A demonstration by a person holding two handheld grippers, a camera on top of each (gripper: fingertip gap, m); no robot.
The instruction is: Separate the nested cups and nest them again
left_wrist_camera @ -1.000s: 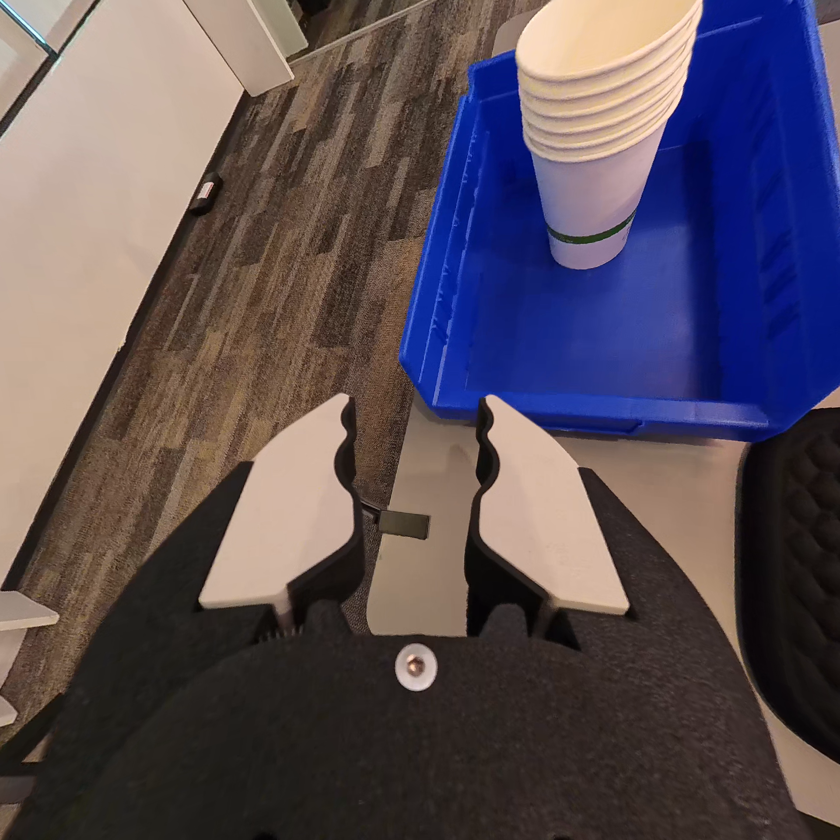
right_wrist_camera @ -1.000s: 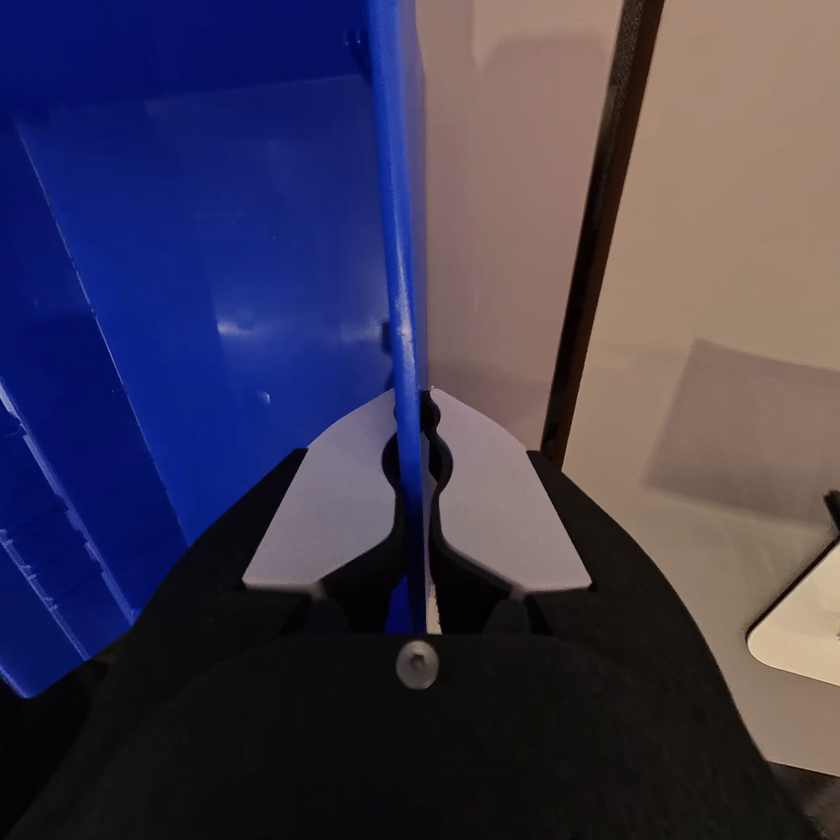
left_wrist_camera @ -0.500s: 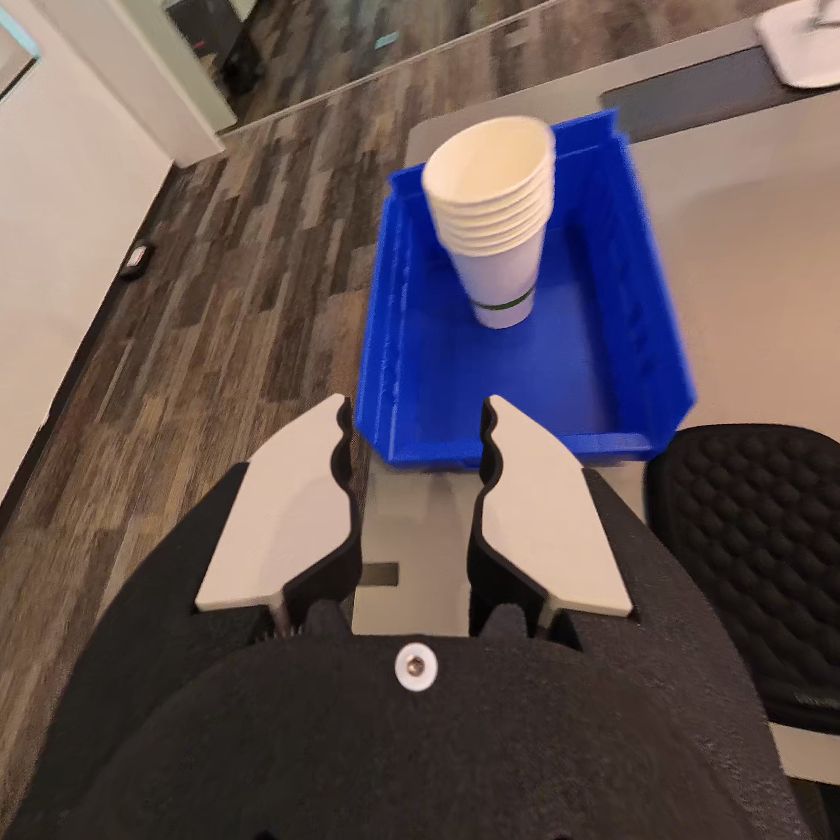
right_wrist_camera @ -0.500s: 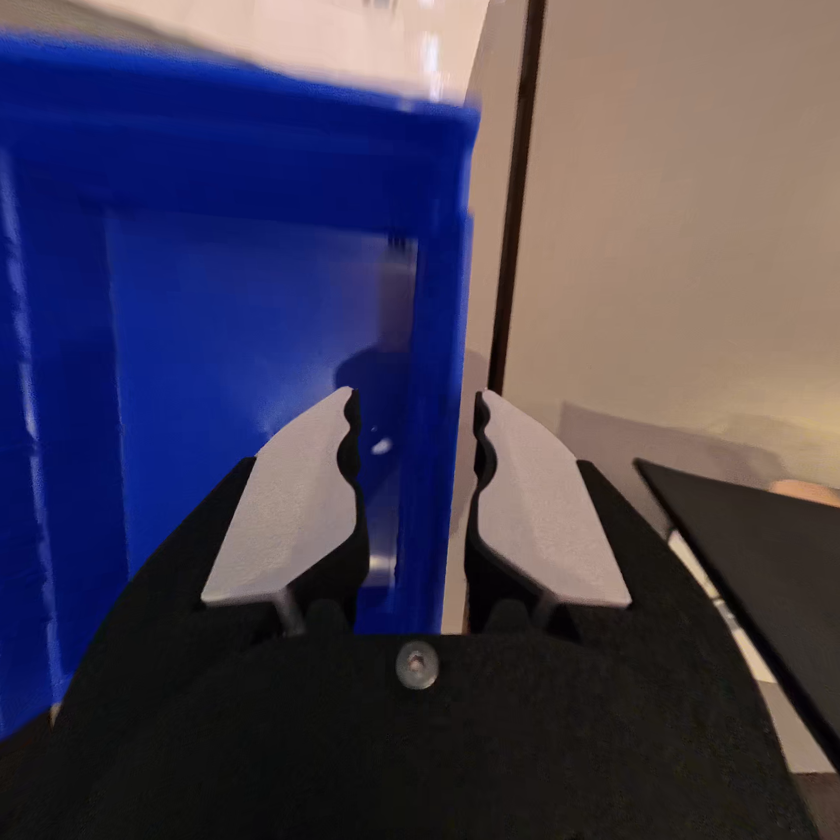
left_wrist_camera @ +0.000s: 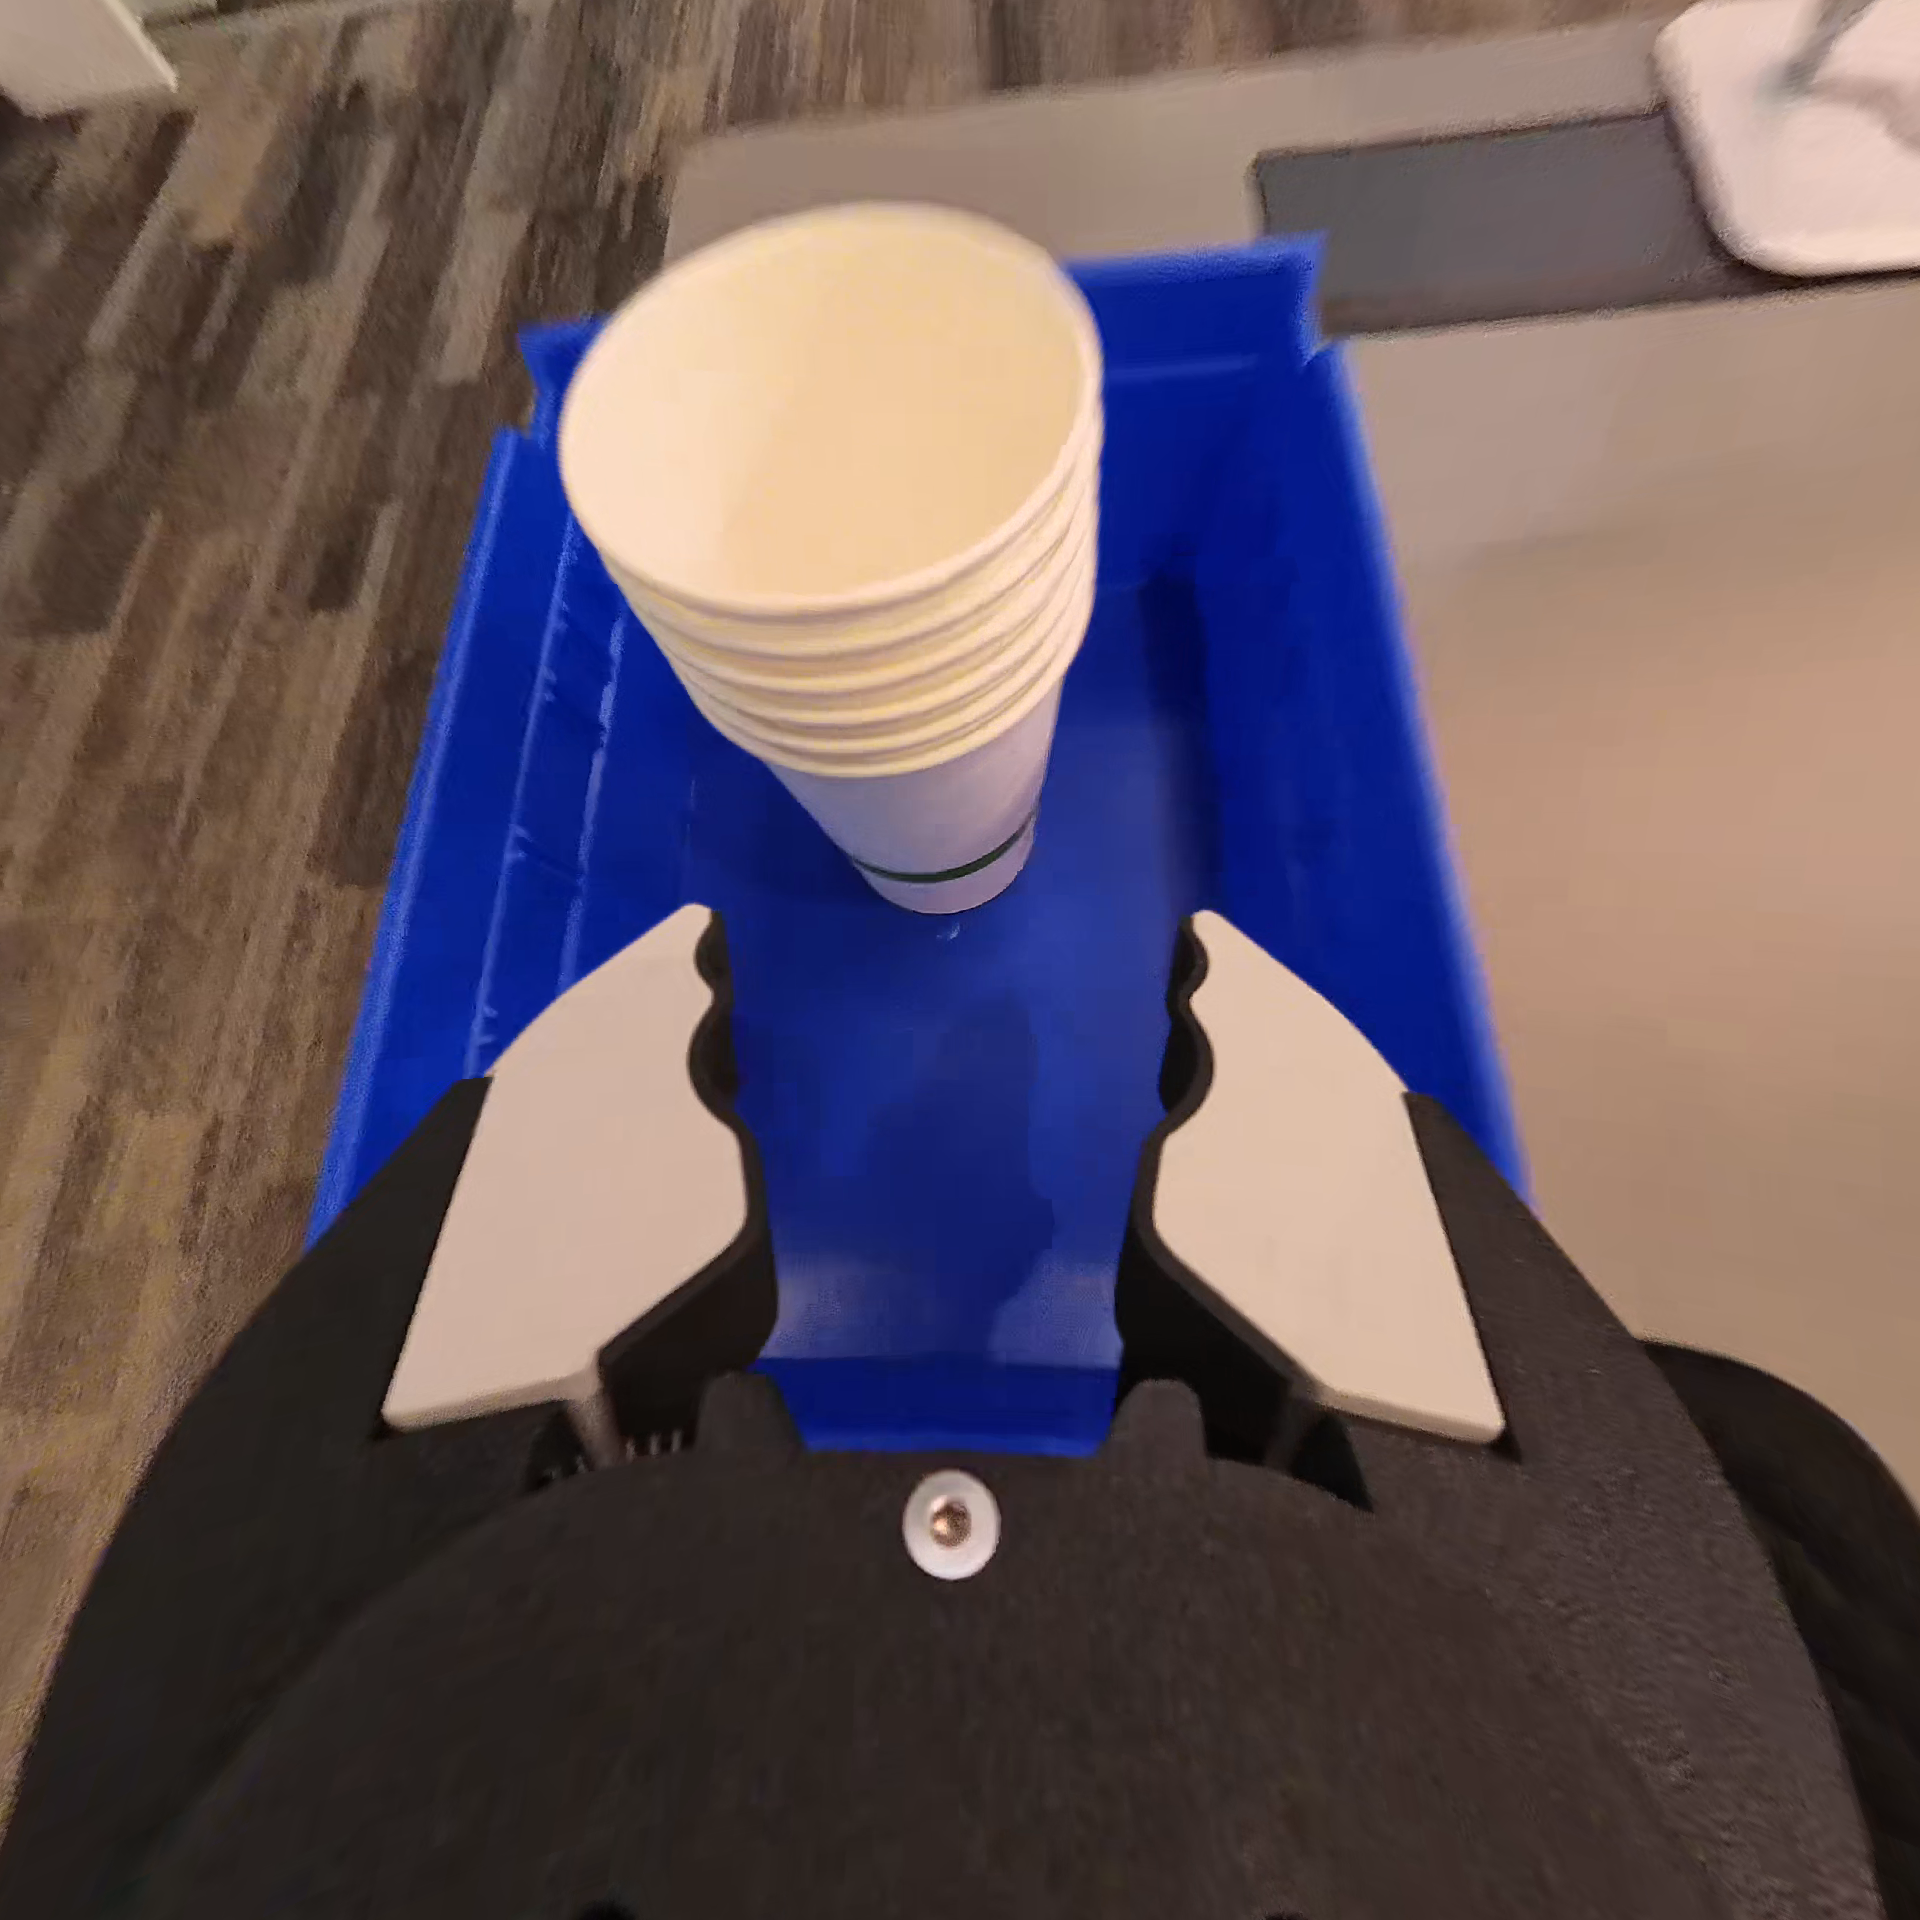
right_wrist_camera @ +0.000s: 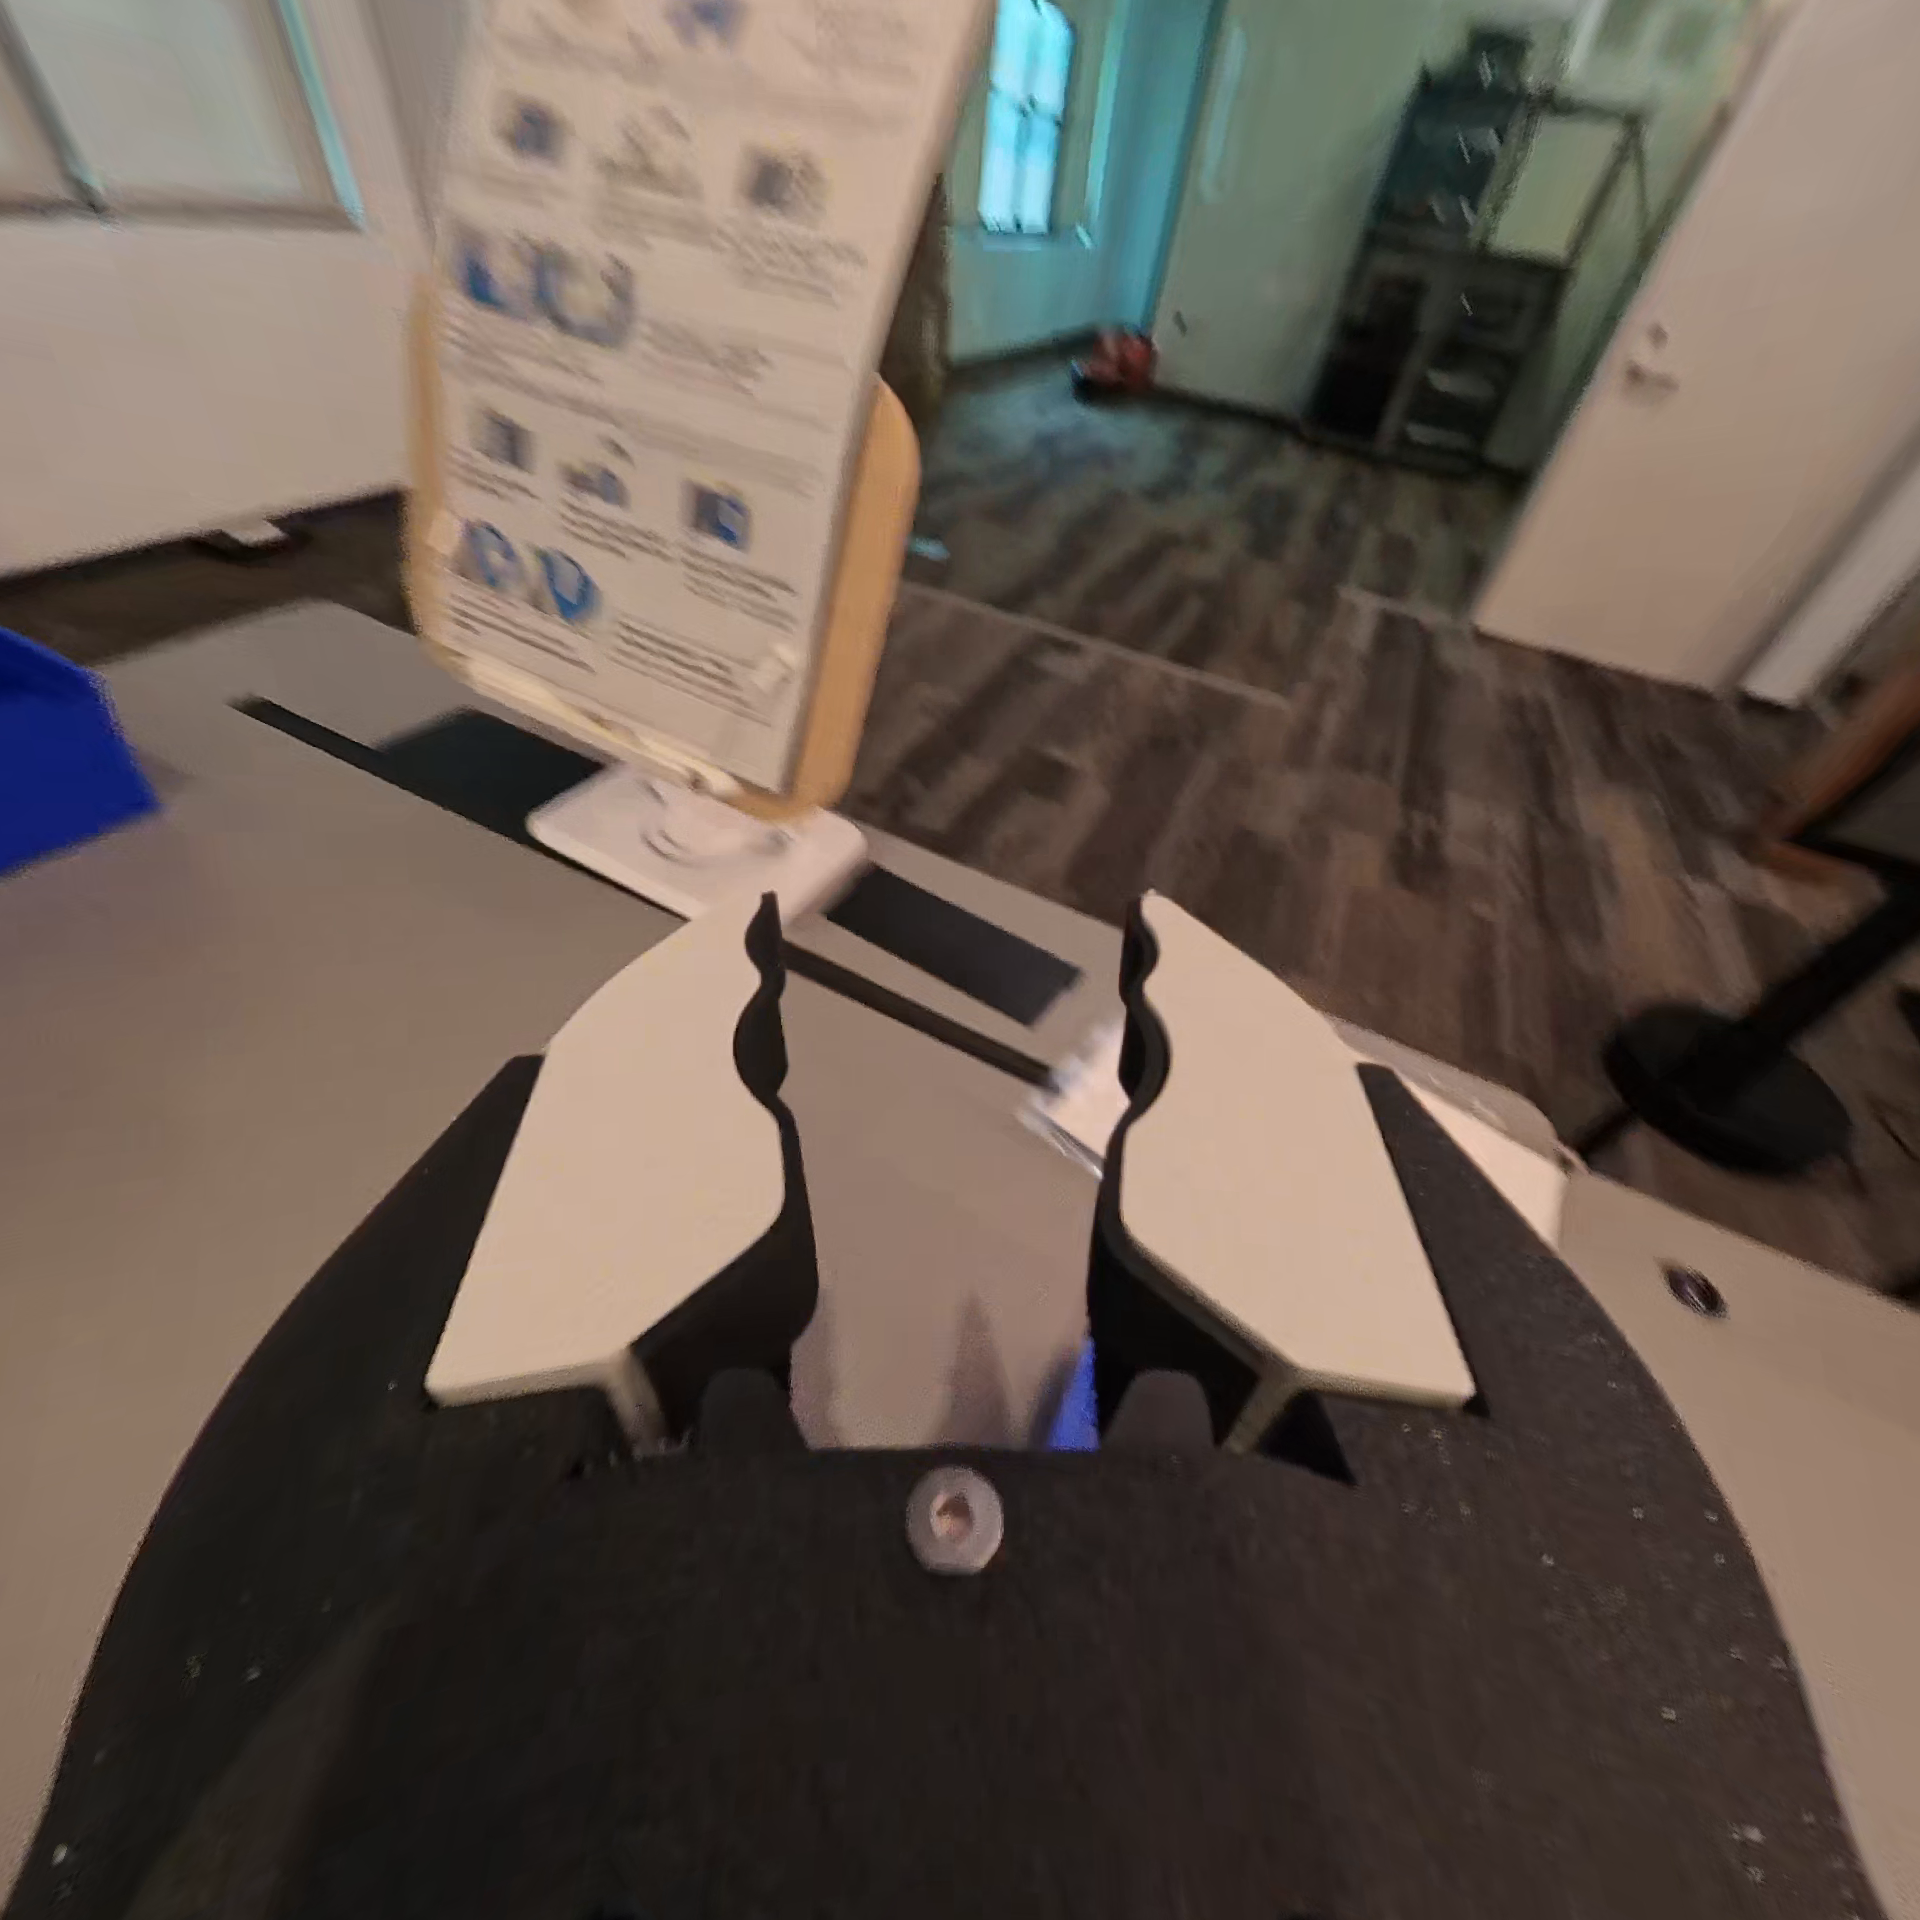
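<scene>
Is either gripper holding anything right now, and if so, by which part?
Nothing is held. The left gripper has its jaws open above the blue bin, short of the cup stack. The right gripper is open over the table.

Left claw [left_wrist_camera: 951, 920]: jaws spread wide, nothing between fingers, pointing forward and down. Right claw [right_wrist_camera: 951, 904]: jaws apart, empty, aimed forward, nearly level. Both views motion-blurred.

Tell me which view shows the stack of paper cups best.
Left wrist view: the stack of paper cups stands fully visible inside the blue bin. The right wrist view shows no cups, only a corner of the bin.
</scene>
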